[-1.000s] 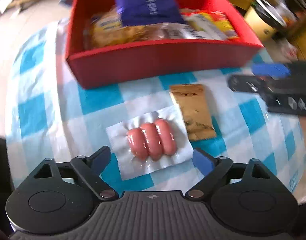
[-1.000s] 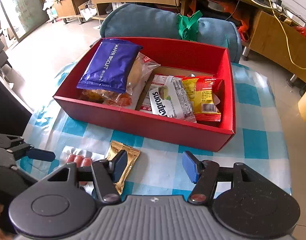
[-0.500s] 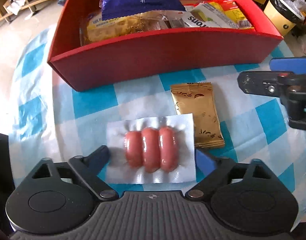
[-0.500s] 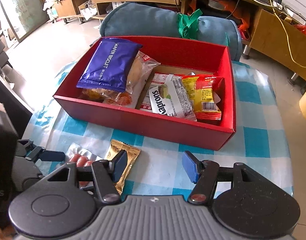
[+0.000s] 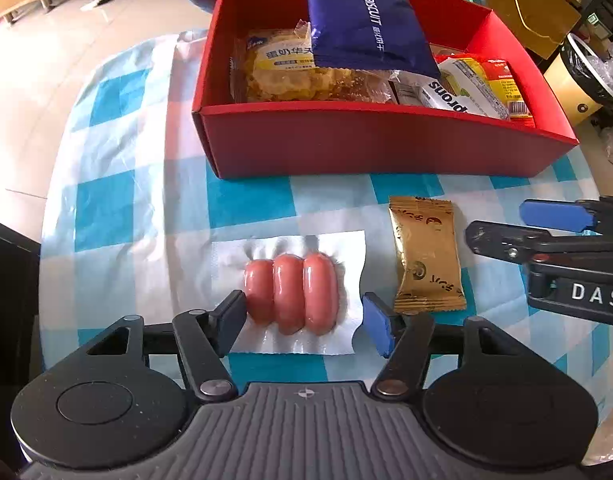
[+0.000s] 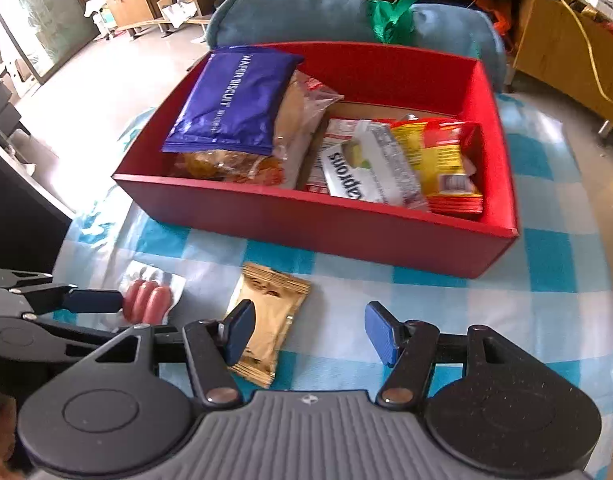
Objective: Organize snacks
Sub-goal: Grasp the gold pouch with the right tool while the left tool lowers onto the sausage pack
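"WAFER BISCUIT" on blue packet point(image 5: 366, 20), "DAS" on right hand-held gripper point(image 5: 586, 292)

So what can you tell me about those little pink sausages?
The sausages are three short, glossy pink ones, sealed side by side in a clear, crinkled plastic pack. It lies flat on the checked cloth, in front of the red box, left of a gold packet. The open left gripper straddles its near end, not yet squeezing.

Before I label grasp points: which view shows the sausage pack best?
The left wrist view: the sausage pack lies whole and sharp between the open fingers of the left gripper. In the right wrist view it sits at the left edge, small, partly behind that gripper's finger.
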### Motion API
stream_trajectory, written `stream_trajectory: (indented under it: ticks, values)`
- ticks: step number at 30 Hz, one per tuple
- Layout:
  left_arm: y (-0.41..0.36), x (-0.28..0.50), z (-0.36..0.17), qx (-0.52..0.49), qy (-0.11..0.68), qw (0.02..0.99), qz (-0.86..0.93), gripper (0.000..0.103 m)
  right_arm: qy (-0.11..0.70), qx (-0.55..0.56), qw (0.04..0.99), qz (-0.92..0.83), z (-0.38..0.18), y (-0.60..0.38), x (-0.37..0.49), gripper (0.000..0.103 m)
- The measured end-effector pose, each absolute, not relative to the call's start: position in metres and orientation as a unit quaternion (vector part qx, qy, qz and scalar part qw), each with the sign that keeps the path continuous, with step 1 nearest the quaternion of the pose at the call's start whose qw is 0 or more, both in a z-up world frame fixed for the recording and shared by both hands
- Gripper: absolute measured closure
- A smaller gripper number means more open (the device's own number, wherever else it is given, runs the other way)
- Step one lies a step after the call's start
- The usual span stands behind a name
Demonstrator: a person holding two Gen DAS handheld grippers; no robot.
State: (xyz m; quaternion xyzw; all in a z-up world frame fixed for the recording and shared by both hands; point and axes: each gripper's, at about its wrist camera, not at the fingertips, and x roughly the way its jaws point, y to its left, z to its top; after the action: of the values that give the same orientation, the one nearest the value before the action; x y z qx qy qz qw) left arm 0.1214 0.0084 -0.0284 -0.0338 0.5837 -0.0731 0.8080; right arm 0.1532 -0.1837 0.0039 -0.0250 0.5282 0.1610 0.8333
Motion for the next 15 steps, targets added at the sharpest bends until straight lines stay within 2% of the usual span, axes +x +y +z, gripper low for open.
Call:
stream_trajectory:
  ticks: [2,4,6,8,12,13,15]
  values:
    - [0.013,0.118,-0.027,-0.038,0.580,0.810,-0.072,0.038,0.531,-0.023,0.832,0.162,0.002,-0.179,0.155,0.049]
    - [0.016,0.114,-0.019,-0.050,0.574,0.813,-0.080,0.054,0.536,-0.018,0.828,0.165,-0.002,-0.175,0.157,0.049]
    - [0.020,0.111,-0.013,-0.057,0.571,0.815,-0.083,0.053,0.542,-0.016,0.824,0.166,-0.006,-0.171,0.159,0.049]
    - [0.022,0.112,-0.014,-0.055,0.575,0.811,-0.089,0.047,0.547,-0.018,0.821,0.163,-0.011,-0.166,0.161,0.049]
    - [0.021,0.118,-0.025,-0.062,0.580,0.808,-0.089,0.040,0.555,-0.013,0.816,0.164,-0.018,-0.159,0.165,0.048]
    - [0.022,0.118,-0.025,-0.059,0.581,0.807,-0.084,0.032,0.556,-0.015,0.815,0.163,-0.020,-0.157,0.166,0.048]
    - [0.028,0.119,-0.024,-0.060,0.587,0.804,-0.072,0.026,0.561,-0.016,0.813,0.157,-0.025,-0.153,0.169,0.046]
